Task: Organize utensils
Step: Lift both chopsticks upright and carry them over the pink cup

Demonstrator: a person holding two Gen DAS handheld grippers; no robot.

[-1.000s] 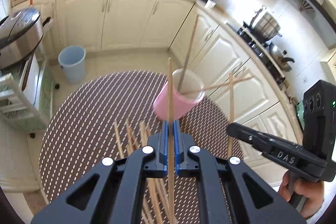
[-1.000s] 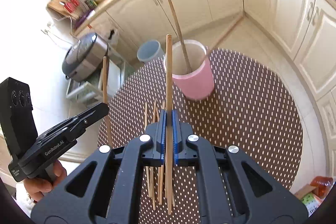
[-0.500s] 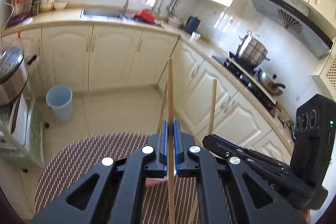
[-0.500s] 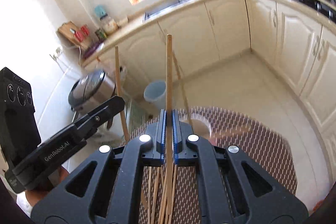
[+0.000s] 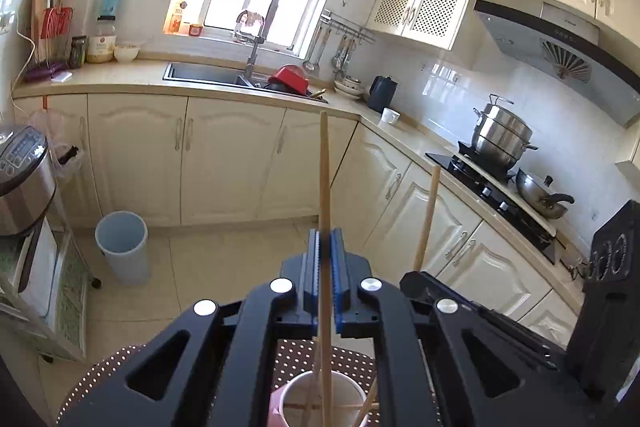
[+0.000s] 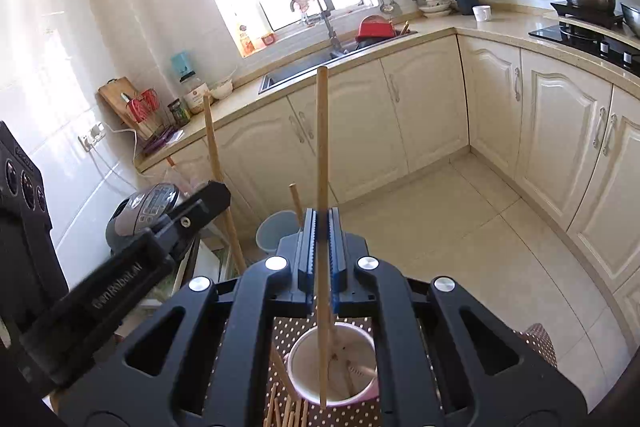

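My left gripper [image 5: 325,233] is shut on an upright wooden chopstick [image 5: 325,167]; the stick's lower end hangs over the mouth of the pink cup [image 5: 352,385] beneath the fingers. My right gripper [image 6: 322,213] is shut on a second upright chopstick [image 6: 322,131], and its lower end reaches down across the same cup [image 6: 356,343]. A few chopsticks stand or lean inside the cup. The two grippers are side by side. The right gripper [image 5: 416,283] shows in the left wrist view, and the left gripper [image 6: 208,199] shows in the right wrist view.
Several loose chopsticks [image 6: 286,411] lie on the brown dotted tablecloth [image 5: 100,375] just in front of the cup. Beyond the table are a blue bin [image 5: 122,247], a rice cooker [image 5: 20,179], cream cabinets [image 5: 232,163] and a stove with pots [image 5: 502,139].
Both grippers have risen and tipped upward, each keeping its chopstick. The cup has gone from ahead of the fingers to right beneath them, and the views now show the kitchen.
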